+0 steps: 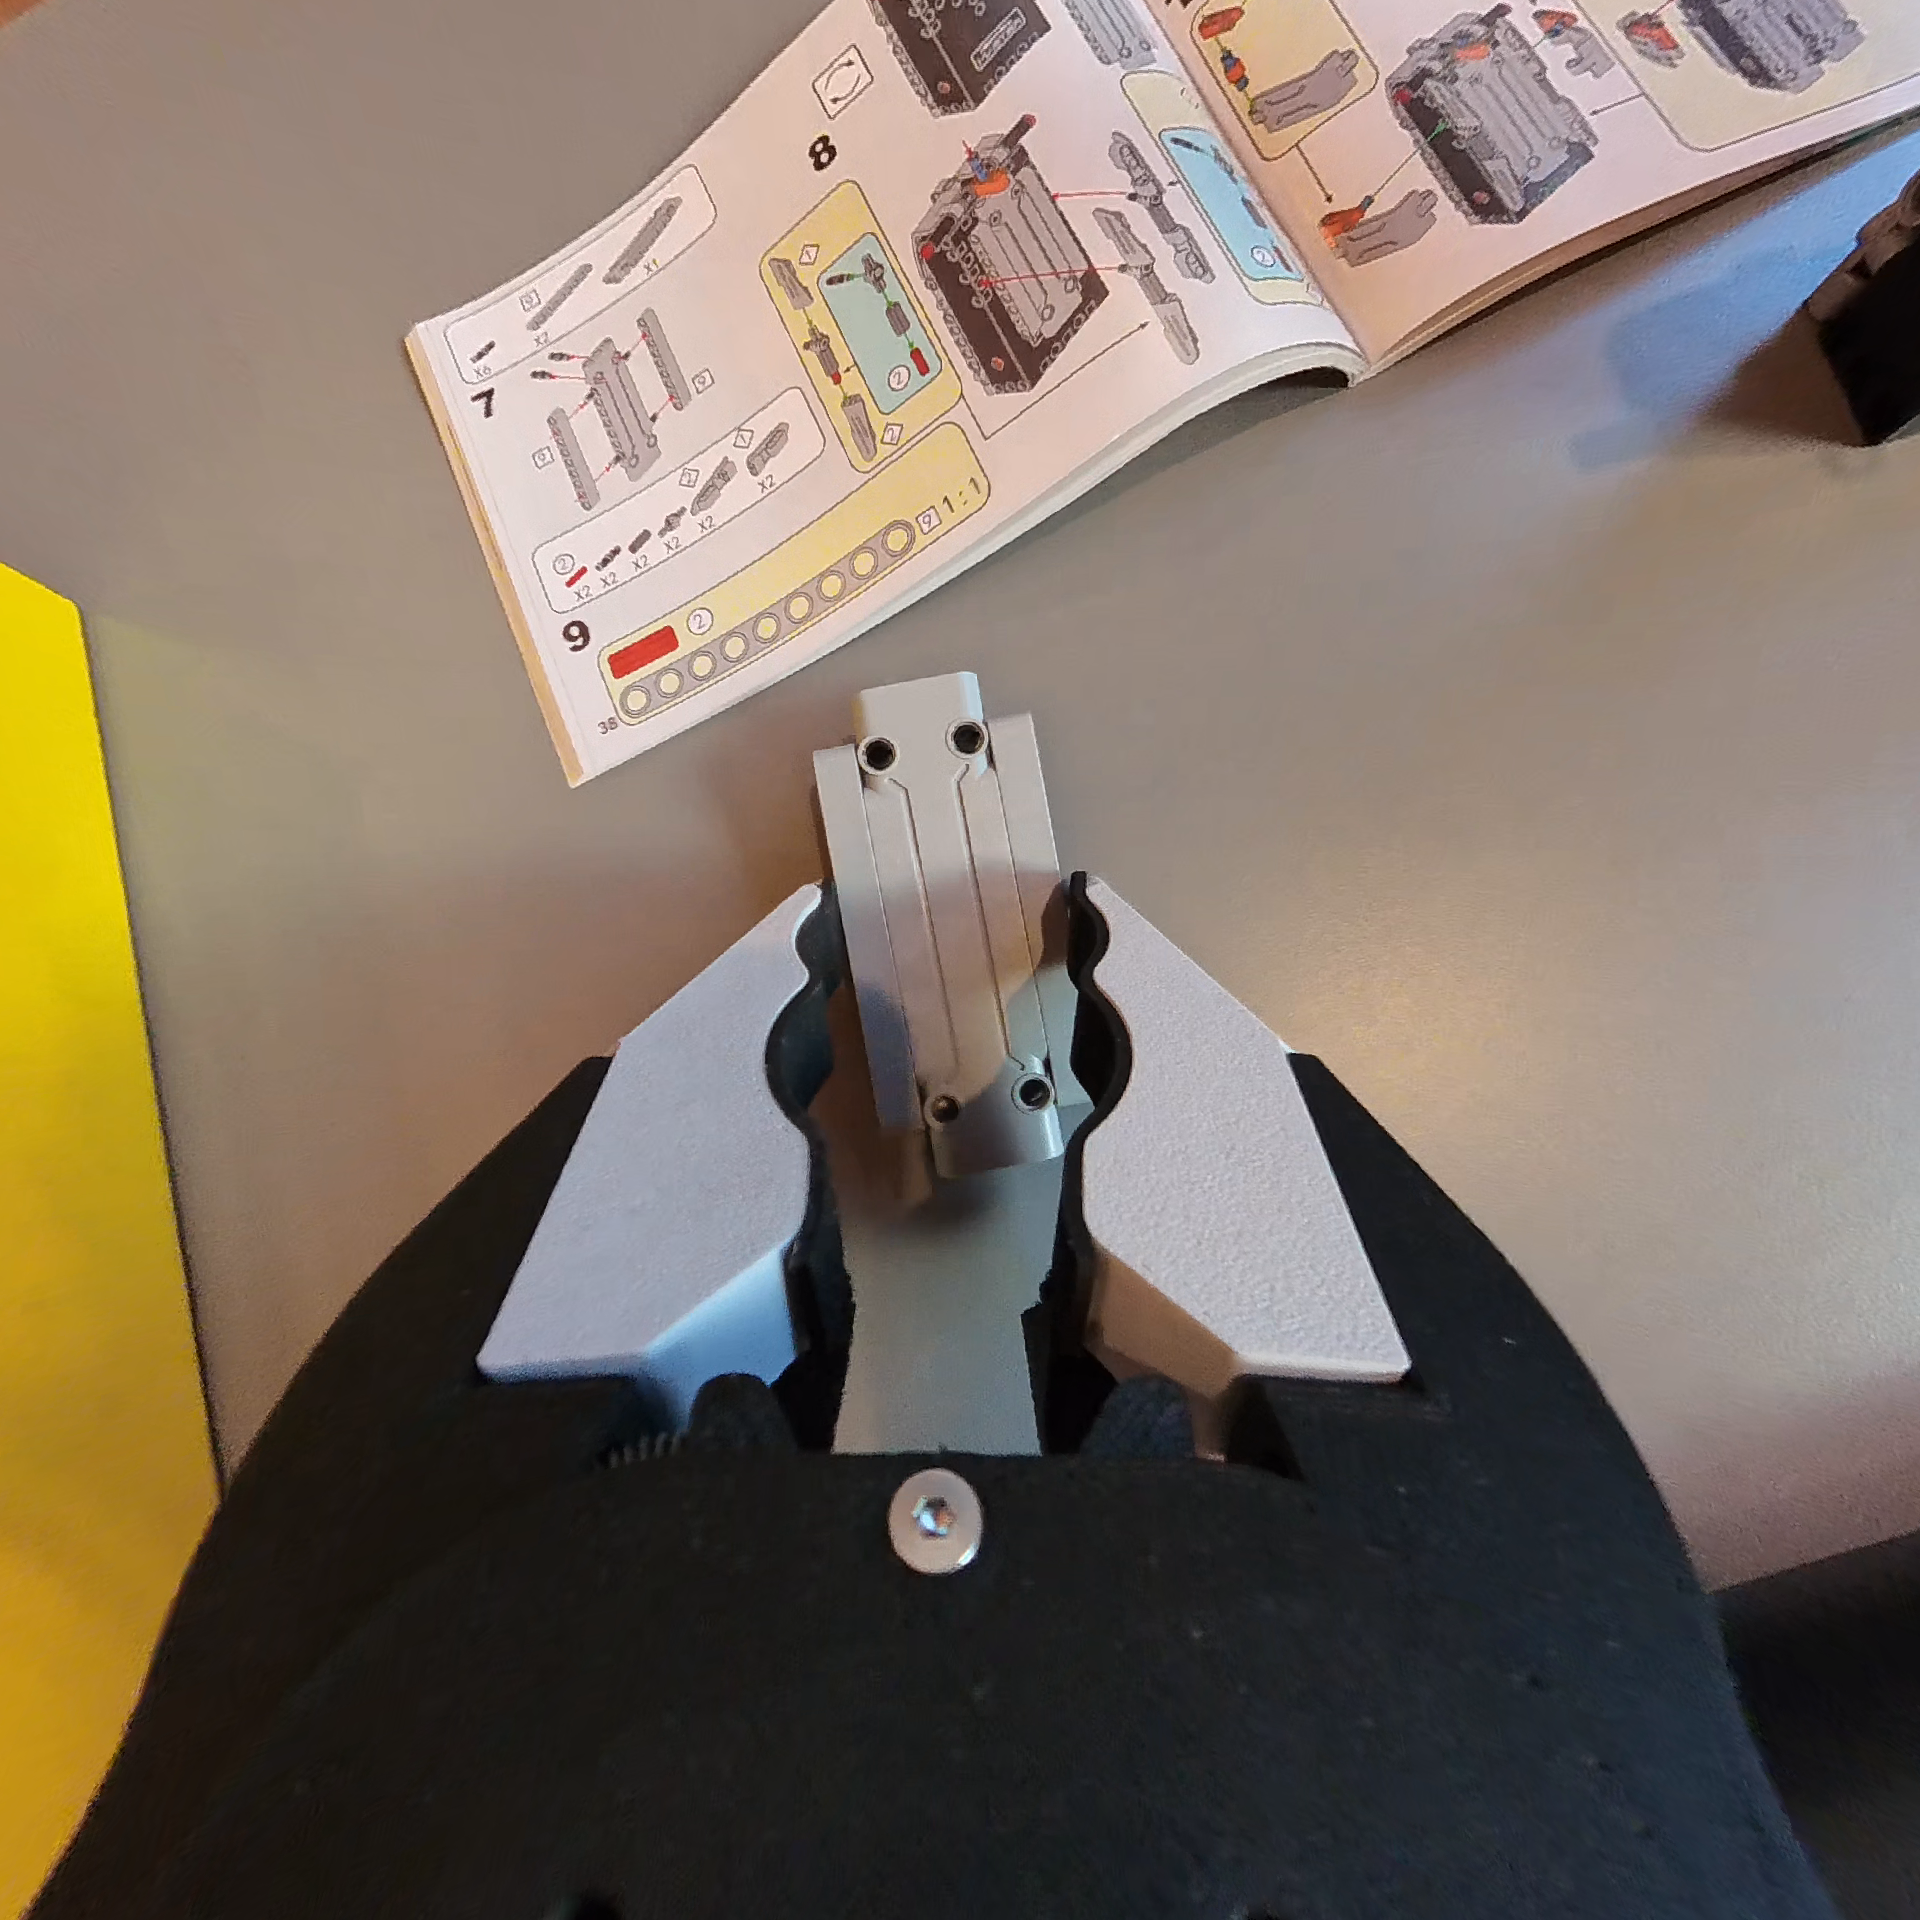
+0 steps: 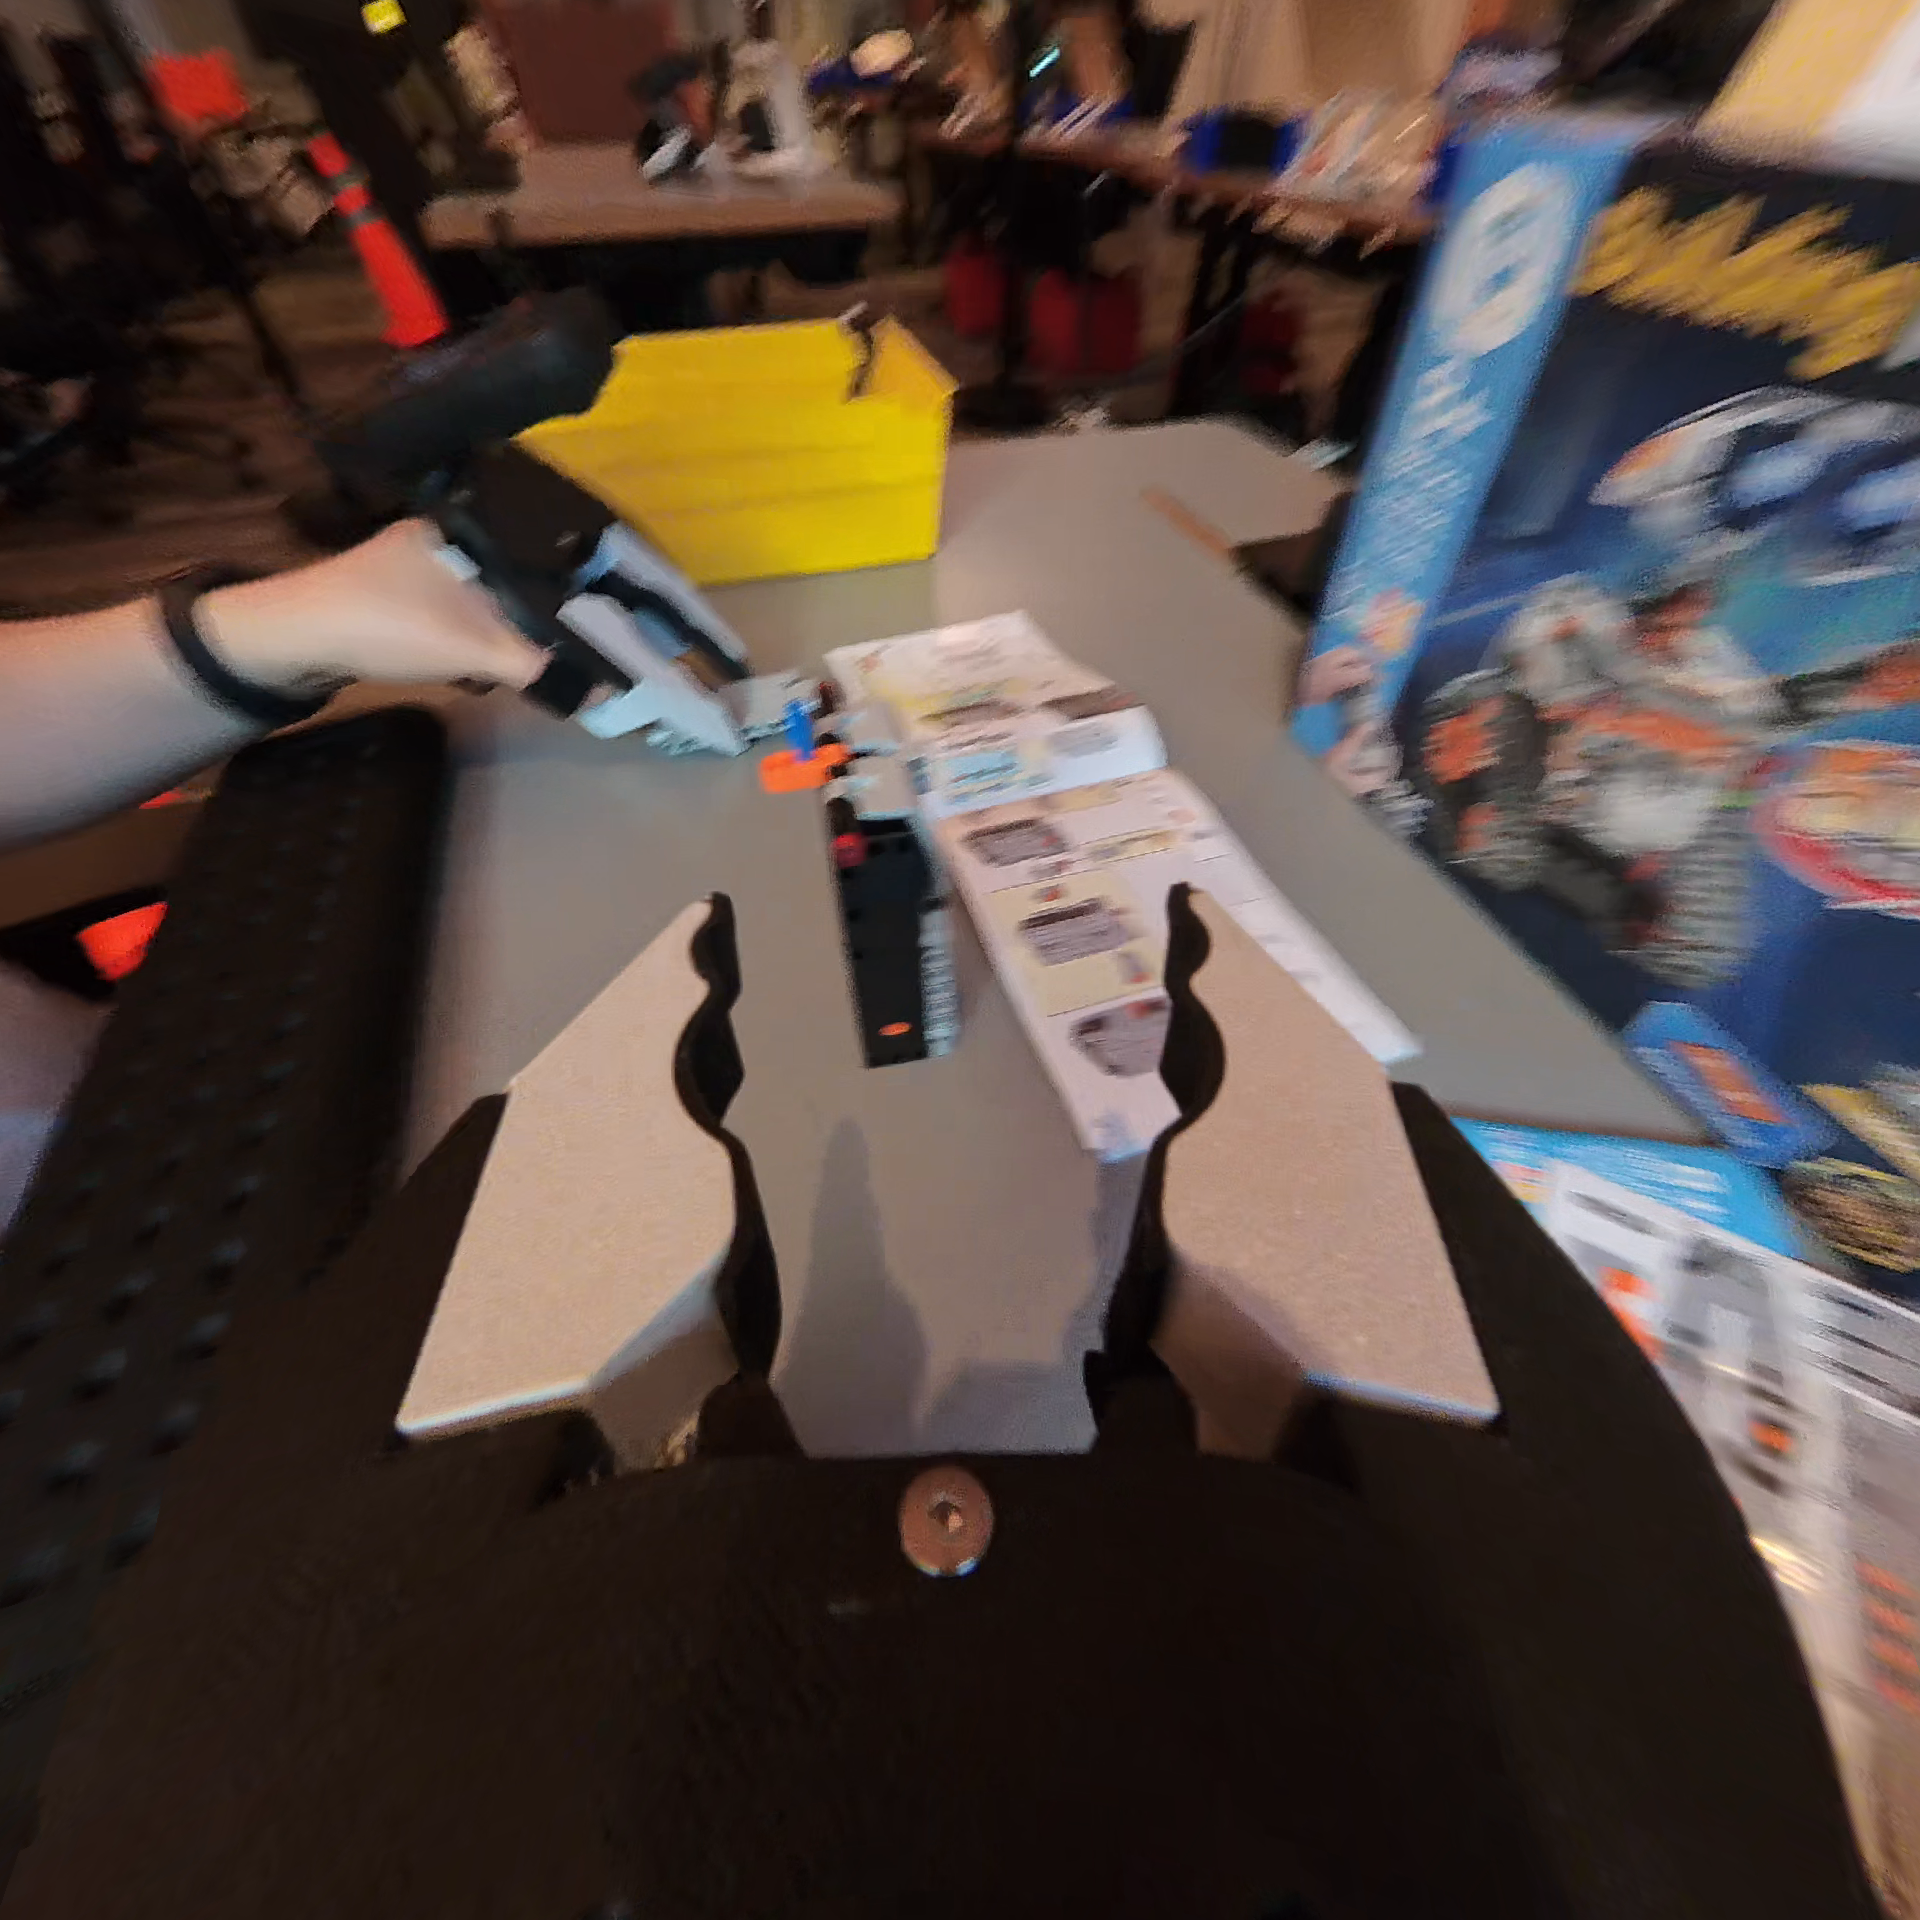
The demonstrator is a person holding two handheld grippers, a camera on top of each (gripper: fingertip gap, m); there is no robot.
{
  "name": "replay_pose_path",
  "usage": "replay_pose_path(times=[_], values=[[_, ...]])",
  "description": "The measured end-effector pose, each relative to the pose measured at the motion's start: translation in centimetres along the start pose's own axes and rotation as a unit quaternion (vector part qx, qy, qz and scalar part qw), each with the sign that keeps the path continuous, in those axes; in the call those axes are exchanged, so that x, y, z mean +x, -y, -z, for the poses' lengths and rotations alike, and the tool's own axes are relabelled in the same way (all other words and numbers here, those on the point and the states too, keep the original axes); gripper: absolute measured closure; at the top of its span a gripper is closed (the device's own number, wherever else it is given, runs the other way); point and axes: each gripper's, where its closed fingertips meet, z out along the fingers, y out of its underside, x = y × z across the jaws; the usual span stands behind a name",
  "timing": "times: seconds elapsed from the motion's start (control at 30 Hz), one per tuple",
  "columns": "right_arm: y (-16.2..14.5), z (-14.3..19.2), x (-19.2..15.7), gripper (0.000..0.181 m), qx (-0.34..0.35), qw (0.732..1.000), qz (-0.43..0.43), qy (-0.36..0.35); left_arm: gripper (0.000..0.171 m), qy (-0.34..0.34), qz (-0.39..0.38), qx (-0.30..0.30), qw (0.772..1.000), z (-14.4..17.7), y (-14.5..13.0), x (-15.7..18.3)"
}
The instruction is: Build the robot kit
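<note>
The left gripper (image 1: 951,914) is clamped on a grey panel (image 1: 951,935), held above the table (image 1: 1455,831) just short of the open booklet (image 1: 831,343). A yellow bin (image 1: 62,1039) bounds the left side; bare tabletop lies to the right. The panel is a long light-grey block with 2 holes at each end and raised ribs between.

The right gripper (image 2: 951,914) hangs spread and empty over bare table; a black block (image 2: 883,935) lies ahead beside the booklet (image 2: 1091,831), probably untouched, though blur hides detail. A box (image 2: 1662,623) walls the right.
</note>
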Motion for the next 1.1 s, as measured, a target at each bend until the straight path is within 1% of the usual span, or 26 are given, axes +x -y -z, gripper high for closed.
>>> replay_pose_path(times=[0.07,0.13,0.2,0.27,0.3,0.33,0.47,0.53,0.6,0.73,0.87,0.93,1.0,1.03,1.1], values=[[1.2,2.1,2.3,0.104,0.031,0.997,0.024,-0.068,0.130,-0.002,0.003,0.004,1.000,0.2,0.0,0.0],[1.6,3.9,5.0,0.105,0.051,0.987,0.036,-0.146,0.130,-0.006,0.008,0.012,1.000,0.5,0.3,0.1],[1.1,5.9,9.1,0.108,0.050,0.961,0.013,-0.273,0.130,-0.006,0.005,0.023,1.000,1.0,0.7,0.1],[0.1,7.7,11.9,0.114,0.032,0.929,0.001,-0.369,0.130,-0.008,0.002,0.039,0.999,1.7,1.4,0.4],[-0.6,8.6,13.0,0.120,0.017,0.909,-0.009,-0.416,0.130,-0.010,0.000,0.047,0.999,2.1,1.8,0.7],[-1.4,9.1,13.7,0.121,0.002,0.894,-0.022,-0.447,0.130,-0.010,-0.003,0.056,0.998,2.5,2.3,0.9],[-4.2,9.6,15.3,0.120,-0.060,0.854,-0.043,-0.515,0.130,-0.018,-0.023,0.089,0.996,4.5,4.3,2.8],[-4.8,9.4,15.4,0.120,-0.079,0.845,-0.039,-0.528,0.130,-0.025,-0.037,0.109,0.993,5.7,5.4,4.3],[-5.2,8.9,15.3,0.120,-0.092,0.842,-0.039,-0.530,0.130,-0.033,-0.056,0.129,0.990,6.9,6.4,6.1],[-5.6,7.7,14.8,0.119,-0.104,0.849,-0.040,-0.517,0.130,-0.050,-0.090,0.179,0.978,9.5,8.2,9.8],[-5.3,7.1,14.3,0.118,-0.106,0.855,-0.032,-0.507,0.130,-0.059,-0.108,0.242,0.962,11.9,10.3,12.4],[-3.7,7.1,13.7,0.117,-0.085,0.860,-0.025,-0.502,0.130,-0.066,-0.109,0.278,0.952,12.9,11.3,13.3],[-1.1,7.2,12.2,0.118,-0.050,0.870,-0.019,-0.490,0.130,-0.062,-0.112,0.308,0.943,13.6,12.2,13.9],[0.6,6.8,10.9,0.118,-0.024,0.883,-0.021,-0.468,0.130,-0.056,-0.114,0.322,0.938,13.9,12.6,14.1],[3.8,5.2,7.0,0.119,0.032,0.915,-0.047,-0.399,0.130,-0.051,-0.117,0.339,0.932,14.2,13.1,14.5]])
